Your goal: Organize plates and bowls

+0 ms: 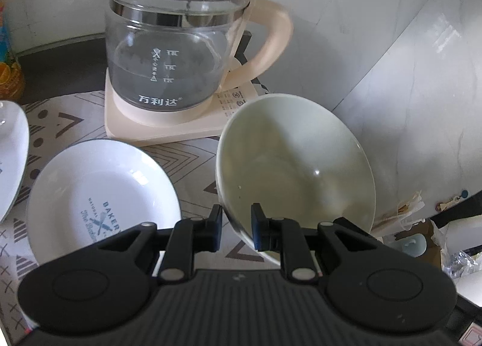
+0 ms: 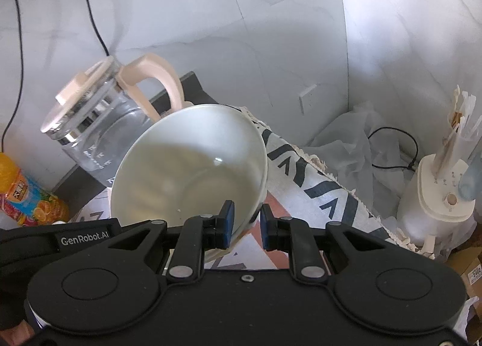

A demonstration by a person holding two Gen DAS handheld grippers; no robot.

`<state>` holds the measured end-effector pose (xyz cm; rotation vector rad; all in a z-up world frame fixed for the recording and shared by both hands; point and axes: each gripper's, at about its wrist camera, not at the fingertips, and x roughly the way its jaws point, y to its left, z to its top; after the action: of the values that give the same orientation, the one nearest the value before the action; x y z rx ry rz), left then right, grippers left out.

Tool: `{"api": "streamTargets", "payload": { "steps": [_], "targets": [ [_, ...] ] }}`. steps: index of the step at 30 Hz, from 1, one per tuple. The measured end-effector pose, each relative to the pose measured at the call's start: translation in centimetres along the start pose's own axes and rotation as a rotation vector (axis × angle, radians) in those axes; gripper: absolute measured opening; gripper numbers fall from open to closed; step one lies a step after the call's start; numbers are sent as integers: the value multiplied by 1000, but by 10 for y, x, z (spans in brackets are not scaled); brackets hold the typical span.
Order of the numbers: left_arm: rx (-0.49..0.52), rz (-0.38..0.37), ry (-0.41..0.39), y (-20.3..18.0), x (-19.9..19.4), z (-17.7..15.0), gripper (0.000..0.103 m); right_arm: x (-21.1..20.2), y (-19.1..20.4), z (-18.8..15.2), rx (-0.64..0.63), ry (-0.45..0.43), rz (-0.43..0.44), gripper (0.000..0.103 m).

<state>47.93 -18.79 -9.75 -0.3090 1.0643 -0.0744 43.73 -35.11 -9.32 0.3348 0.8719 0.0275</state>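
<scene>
Slippage is the main risk: each hand-held gripper, left (image 1: 236, 227) and right (image 2: 246, 227), is pinched nearly closed on opposite rim edges of the tilted cream bowl (image 1: 301, 159) above the tabletop (image 1: 192, 162), beside the glass kettle (image 1: 177, 44) and white plate (image 1: 99, 192).

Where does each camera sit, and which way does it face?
Left wrist: on the left tongs, looking down along them at the bowl they grip by its rim, the kettle behind; only the tongs show.
Right wrist: on the right tongs, tilted down at a bowl gripped by its rim; only the tongs show.
Shared: the kettle.
</scene>
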Motion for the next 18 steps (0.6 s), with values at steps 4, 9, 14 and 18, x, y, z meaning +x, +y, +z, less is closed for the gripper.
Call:
{"api": "streamTargets", "payload": {
  "steps": [4, 9, 14, 18],
  "targets": [
    [-4, 5, -18, -3, -12, -4, 18, -9, 2, -1, -16, -17, 12, 18],
    [-16, 8, -41, -1, -27, -9, 18, -22, 6, -3, -36, -34, 26, 18],
    [-30, 19, -64, 4, -42, -17, 17, -35, 12, -8, -62, -54, 45, 18],
    [-41, 34, -79, 8, -55, -24, 17, -43, 18, -15, -78, -61, 60, 18]
  ]
}}
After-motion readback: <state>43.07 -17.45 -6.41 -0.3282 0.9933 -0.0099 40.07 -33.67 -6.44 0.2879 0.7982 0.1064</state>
